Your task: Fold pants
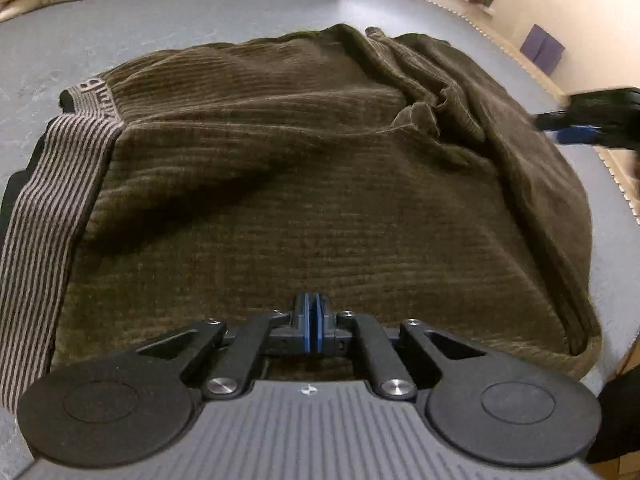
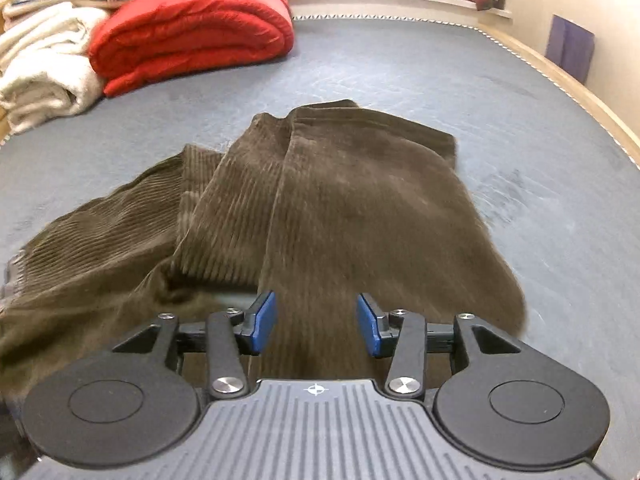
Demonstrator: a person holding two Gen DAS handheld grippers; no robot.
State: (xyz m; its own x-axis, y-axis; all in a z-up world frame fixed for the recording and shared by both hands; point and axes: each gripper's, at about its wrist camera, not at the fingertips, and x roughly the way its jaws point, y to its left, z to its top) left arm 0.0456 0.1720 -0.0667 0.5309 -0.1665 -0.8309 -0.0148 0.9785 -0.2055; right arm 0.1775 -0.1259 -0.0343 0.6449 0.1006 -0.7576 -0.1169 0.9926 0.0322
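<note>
Olive-brown corduroy pants (image 1: 304, 184) lie folded on the grey surface (image 1: 168, 28), their grey-and-black striped waistband (image 1: 44, 208) at the left. My left gripper (image 1: 311, 322) hovers over the near edge of the cloth, its blue pads pressed together with no fabric visible between them. In the right wrist view the pant legs (image 2: 344, 200) lie doubled over, hems at the far end. My right gripper (image 2: 316, 322) stands open above the near part of the legs, with cloth below the gap but no pad pressing it. The right gripper also shows, blurred, at the left wrist view's right edge (image 1: 580, 128).
A folded red blanket (image 2: 192, 28) and cream blankets (image 2: 44, 68) lie at the far left of the surface. A wooden rim (image 2: 568, 76) borders the right side, with a purple box (image 2: 570, 46) by the wall beyond. Grey surface (image 2: 440, 76) stretches past the hems.
</note>
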